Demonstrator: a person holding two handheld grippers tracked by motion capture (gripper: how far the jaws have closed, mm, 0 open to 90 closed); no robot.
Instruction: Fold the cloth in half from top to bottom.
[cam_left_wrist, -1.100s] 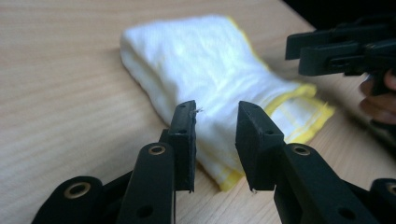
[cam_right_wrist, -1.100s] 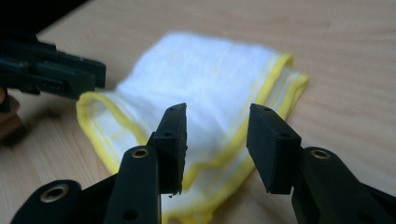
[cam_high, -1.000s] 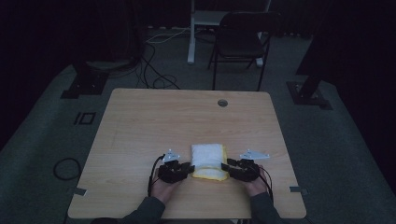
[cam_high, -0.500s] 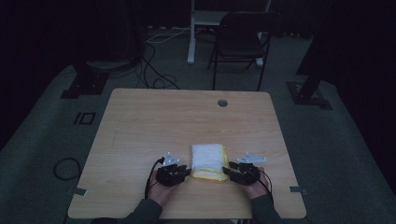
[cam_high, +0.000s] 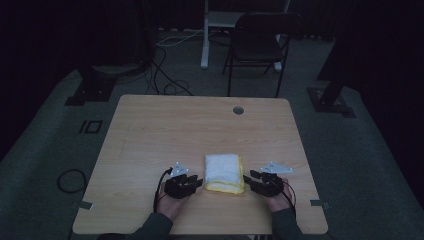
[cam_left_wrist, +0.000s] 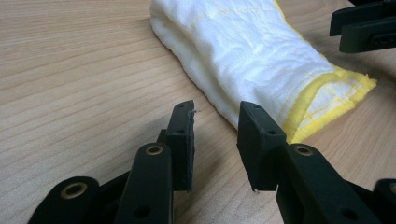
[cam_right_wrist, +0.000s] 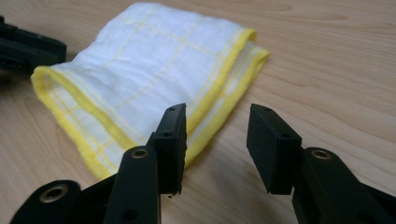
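We rest our left gripper (cam_high: 196, 181) and right gripper (cam_high: 251, 178) either side of the folded cloth (cam_high: 224, 171), the left's jaws just widened, both pairs apart and empty, as if done folding.

Both forearms entering from bottom edge of high view, hands resting low near table's near side. Left gripper (cam_high: 196, 181) pointing inward toward right; jaws standing apart, having just been opening, nothing between them. Right gripper (cam_high: 251, 178) pointing inward toward left, jaws parted, gripping nothing. Grippers facing each other, well apart. Grey plate sitting atop each.
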